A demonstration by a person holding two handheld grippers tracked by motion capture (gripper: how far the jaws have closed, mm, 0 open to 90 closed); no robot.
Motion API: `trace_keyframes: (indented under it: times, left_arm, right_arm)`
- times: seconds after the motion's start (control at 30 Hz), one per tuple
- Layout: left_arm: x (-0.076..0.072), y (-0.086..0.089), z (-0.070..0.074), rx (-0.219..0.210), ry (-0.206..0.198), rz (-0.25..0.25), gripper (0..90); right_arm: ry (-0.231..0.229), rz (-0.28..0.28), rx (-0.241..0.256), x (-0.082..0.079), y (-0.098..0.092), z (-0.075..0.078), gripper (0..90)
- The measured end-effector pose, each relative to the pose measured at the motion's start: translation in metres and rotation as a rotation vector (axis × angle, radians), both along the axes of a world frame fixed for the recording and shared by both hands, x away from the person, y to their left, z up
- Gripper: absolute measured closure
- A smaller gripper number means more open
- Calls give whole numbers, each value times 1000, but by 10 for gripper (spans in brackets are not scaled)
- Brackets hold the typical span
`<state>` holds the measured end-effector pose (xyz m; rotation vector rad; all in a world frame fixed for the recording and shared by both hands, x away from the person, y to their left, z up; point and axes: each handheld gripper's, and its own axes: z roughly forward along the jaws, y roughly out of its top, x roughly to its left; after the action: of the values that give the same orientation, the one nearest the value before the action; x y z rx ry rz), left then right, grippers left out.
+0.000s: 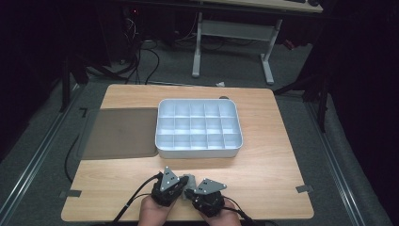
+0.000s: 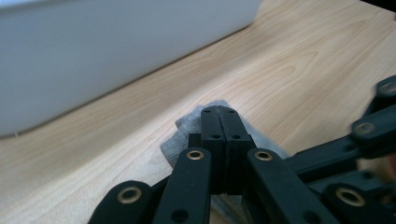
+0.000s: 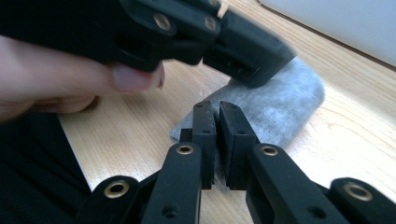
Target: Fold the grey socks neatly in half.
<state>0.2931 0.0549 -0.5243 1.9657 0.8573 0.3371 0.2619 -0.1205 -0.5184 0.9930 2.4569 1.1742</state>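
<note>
Grey cloth lies bunched on the wooden counter. Left hand-held gripper and right hand-held gripper each pinch it, jaws clamped.

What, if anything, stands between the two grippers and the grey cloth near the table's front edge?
Nothing visible does. The left gripper has its jaws closed on the grey cloth, and the right gripper pinches the same cloth at its near edge. The white divided tray sits farther back, apart from them.
</note>
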Motion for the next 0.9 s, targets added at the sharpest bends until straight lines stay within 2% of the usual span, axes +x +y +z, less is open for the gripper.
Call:
trace_keyframes:
  times: [0.03, 0.27, 0.4, 0.47, 0.5, 0.53, 0.57, 0.73, 0.9]
  left_arm:
    - [4, 3, -1, -12, 16, 1, 900]
    - [2, 2, -3, -7, 12, 8, 900]
    - [1, 2, -3, -8, 10, 10, 900]
    - [1, 2, -4, -9, 11, 11, 900]
    - [1, 2, -4, -10, 11, 11, 900]
    - [1, 2, -4, -10, 11, 11, 900]
    - [1, 3, -3, -12, 14, 11, 900]
    - [2, 7, -4, -30, 30, 17, 900]
    - [1, 12, -4, -31, 35, 26, 900]
  right_arm:
    - [-4, -1, -4, 1, -1, 0, 861]
    - [12, -19, 5, 2, -6, 3, 844]
    - [11, -55, 73, 2, -13, 12, 739]
    - [14, -91, 86, 4, -16, 13, 684]
    - [32, -112, 95, 7, -18, 13, 646]
    - [32, -112, 95, 7, -18, 13, 646]
    - [73, -132, 104, 11, -18, 10, 593]
    - [166, -161, 97, 20, -13, -1, 496]
    - [206, -158, 116, 24, -12, -4, 490]
